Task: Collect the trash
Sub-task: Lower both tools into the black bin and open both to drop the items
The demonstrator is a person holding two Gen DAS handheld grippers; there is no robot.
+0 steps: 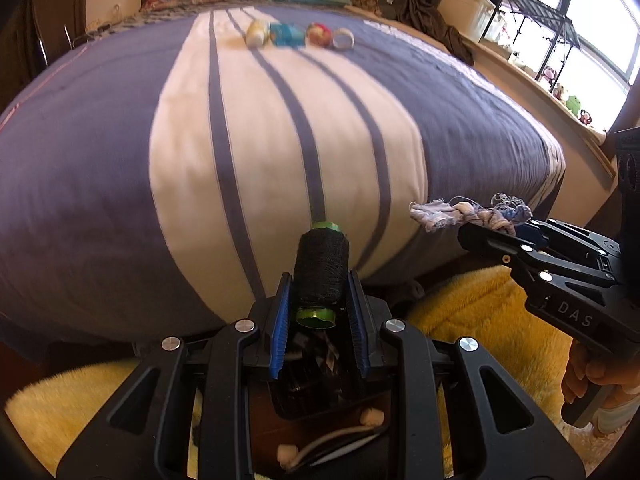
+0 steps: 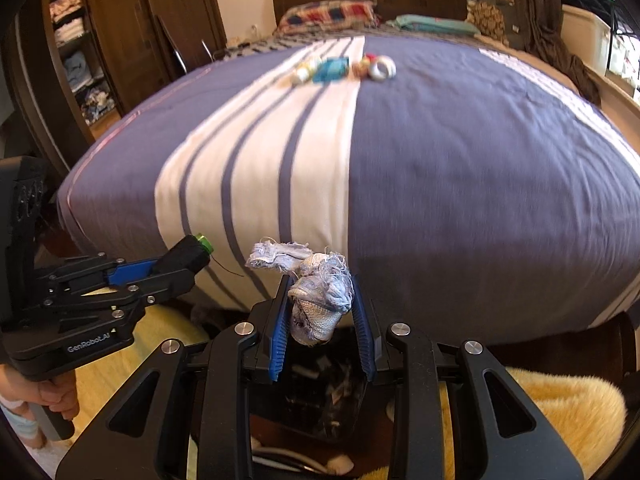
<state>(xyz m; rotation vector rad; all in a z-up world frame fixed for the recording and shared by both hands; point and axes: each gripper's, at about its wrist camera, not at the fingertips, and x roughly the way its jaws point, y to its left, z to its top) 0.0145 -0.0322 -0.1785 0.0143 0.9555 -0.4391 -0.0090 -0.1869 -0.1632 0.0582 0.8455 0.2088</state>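
Observation:
My left gripper (image 1: 320, 280) is shut on a spool of black thread (image 1: 321, 267) with green ends, held just off the foot of the bed. The same spool (image 2: 189, 255) shows at the left in the right wrist view. A frayed wad of pale blue cloth (image 2: 320, 300) sits between the pads of my right gripper (image 2: 322, 292), which is shut on it. That cloth (image 1: 472, 214) also appears at the right in the left wrist view. Below both grippers stands a dark bin (image 1: 316, 384) (image 2: 316, 392) with scraps inside.
The bed (image 1: 120, 160) has a blue and white striped cover. Far up it lie a pale bottle (image 1: 256, 33), a blue packet (image 1: 286, 35), a red ball (image 1: 319, 34) and a tape roll (image 1: 343, 39). A yellow fluffy rug (image 2: 560, 412) covers the floor. A wardrobe (image 2: 80, 40) stands left.

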